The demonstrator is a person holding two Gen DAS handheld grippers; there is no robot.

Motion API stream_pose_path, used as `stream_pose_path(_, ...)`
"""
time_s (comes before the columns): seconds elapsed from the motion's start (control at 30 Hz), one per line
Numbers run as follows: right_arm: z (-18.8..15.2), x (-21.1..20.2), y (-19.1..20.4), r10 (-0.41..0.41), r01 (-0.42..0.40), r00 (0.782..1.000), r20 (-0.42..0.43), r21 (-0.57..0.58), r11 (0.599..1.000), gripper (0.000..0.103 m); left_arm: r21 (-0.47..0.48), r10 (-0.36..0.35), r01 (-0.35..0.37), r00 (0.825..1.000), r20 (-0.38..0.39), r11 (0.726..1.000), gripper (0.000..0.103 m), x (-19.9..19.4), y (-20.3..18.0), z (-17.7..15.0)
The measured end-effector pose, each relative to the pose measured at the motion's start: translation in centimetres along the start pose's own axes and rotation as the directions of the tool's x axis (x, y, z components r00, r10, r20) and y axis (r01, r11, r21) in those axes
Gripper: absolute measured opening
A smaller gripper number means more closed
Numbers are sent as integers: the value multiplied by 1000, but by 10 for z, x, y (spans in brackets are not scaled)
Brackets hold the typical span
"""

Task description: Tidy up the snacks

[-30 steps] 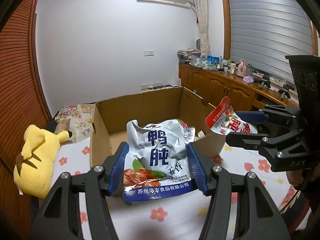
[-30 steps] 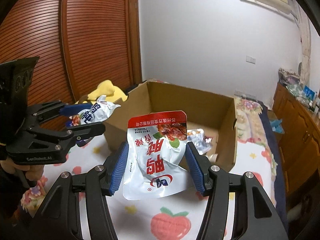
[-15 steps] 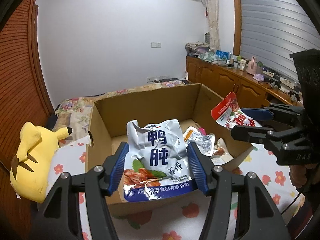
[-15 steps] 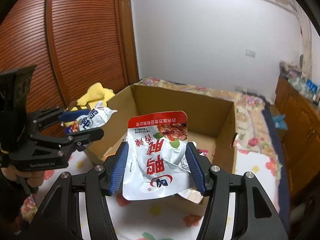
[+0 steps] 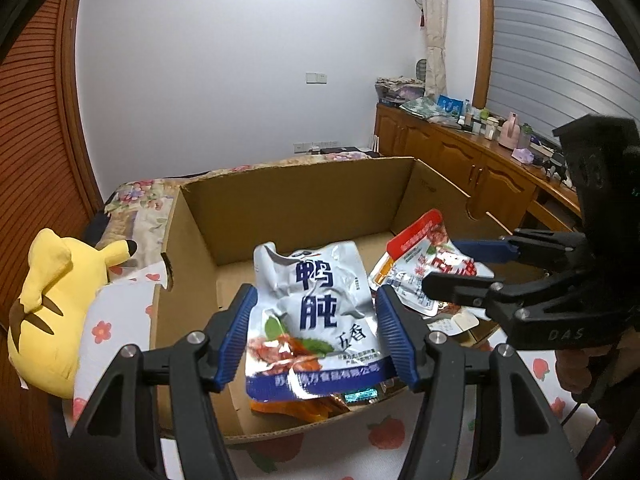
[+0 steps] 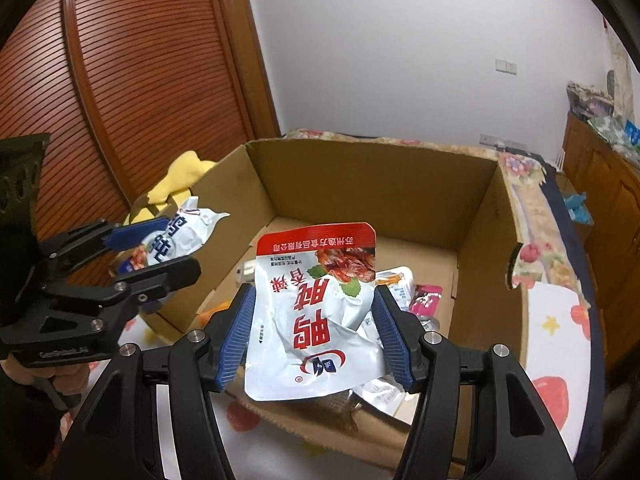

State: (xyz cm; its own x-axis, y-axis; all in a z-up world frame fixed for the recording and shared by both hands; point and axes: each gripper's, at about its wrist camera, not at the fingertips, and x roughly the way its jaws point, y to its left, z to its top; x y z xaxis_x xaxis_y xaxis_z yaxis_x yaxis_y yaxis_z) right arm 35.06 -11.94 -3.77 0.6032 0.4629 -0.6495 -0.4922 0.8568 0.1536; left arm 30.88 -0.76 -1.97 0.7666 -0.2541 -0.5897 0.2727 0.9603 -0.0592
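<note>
My left gripper [image 5: 314,336] is shut on a silver and blue snack pouch [image 5: 310,316] and holds it over the near left part of the open cardboard box [image 5: 304,196]. My right gripper [image 6: 314,338] is shut on a silver and red snack pouch [image 6: 320,312] and holds it above the box [image 6: 372,180]. The right gripper [image 5: 460,268] with the red pouch [image 5: 424,264] shows at the right of the left wrist view. The left gripper [image 6: 160,248] with the blue pouch [image 6: 184,236] shows at the left of the right wrist view. Several snack packets [image 6: 416,300] lie on the box floor.
The box stands on a bed with a fruit and flower print sheet [image 5: 100,328]. A yellow plush toy [image 5: 56,300] lies left of the box. A wooden cabinet [image 5: 460,160] with clutter runs along the right wall. A slatted wooden wardrobe [image 6: 140,80] stands behind.
Both grippers have moved forward and down with their pouches, from in front of the box to over its inside. The box now looks nearer and its floor shows.
</note>
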Motion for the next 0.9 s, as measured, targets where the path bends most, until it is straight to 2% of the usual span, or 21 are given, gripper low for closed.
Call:
stream_pose_path(0.1,1,5,0,-17,16,1000,-5,-6,1000,63,5,-1,1,1000,25,1000,65,-3,1,0)
stream_pose_path(0.47,0,11,0,-50,50,999,6,-9,999,64,-5,15,-14,998,57,1000,65,-10,5,-3)
stream_pose_path(0.9,-18,-33,22,-102,105,990,94,-29,994,66,-16,34,-32,992,119,999,68,-53,-2,-14)
